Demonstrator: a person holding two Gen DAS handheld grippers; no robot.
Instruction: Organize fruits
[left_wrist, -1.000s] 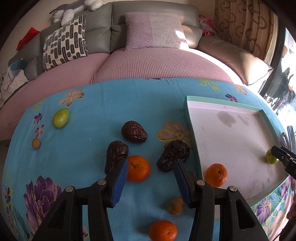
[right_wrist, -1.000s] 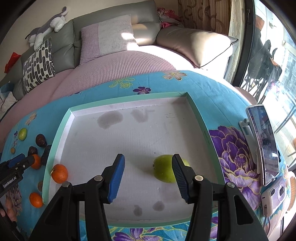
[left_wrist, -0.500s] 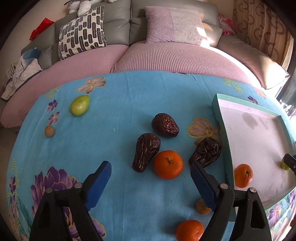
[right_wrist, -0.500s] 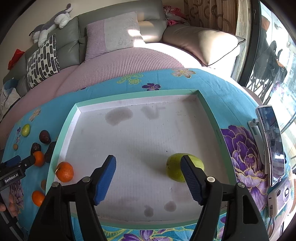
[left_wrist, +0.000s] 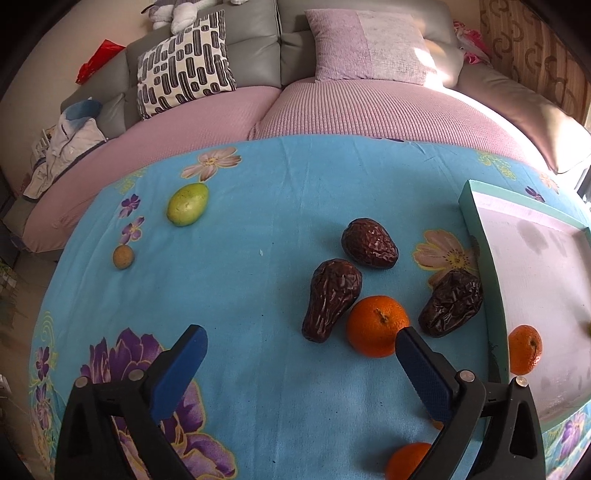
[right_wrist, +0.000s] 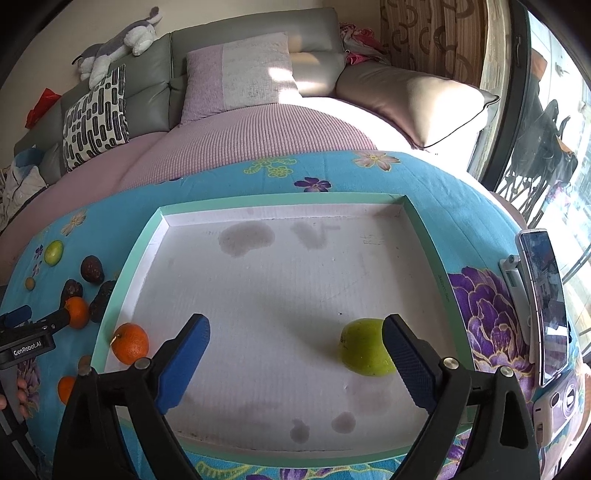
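My left gripper (left_wrist: 299, 341) hangs open and empty over the blue flowered cloth. Just ahead to its right lie an orange (left_wrist: 377, 325) and three dark wrinkled fruits (left_wrist: 331, 298) (left_wrist: 369, 243) (left_wrist: 451, 302). A green fruit (left_wrist: 187, 204) and a small brown fruit (left_wrist: 123, 256) sit far left. The white tray (right_wrist: 159, 225) with a green rim holds an orange (right_wrist: 130, 343) at its left edge and a green fruit (right_wrist: 365, 347). My right gripper (right_wrist: 295, 330) is open above the tray floor, its right finger beside that green fruit.
Two more oranges (left_wrist: 408, 459) (right_wrist: 66, 388) lie near the front edge of the cloth. A phone (right_wrist: 546, 306) and a white device (right_wrist: 515, 280) stand right of the tray. A pink sofa with cushions (left_wrist: 365, 44) runs behind the table.
Both grippers opened wide. The left one swung left and back, so the fruits now sit to its right. The right one let go of the green fruit and drew back.
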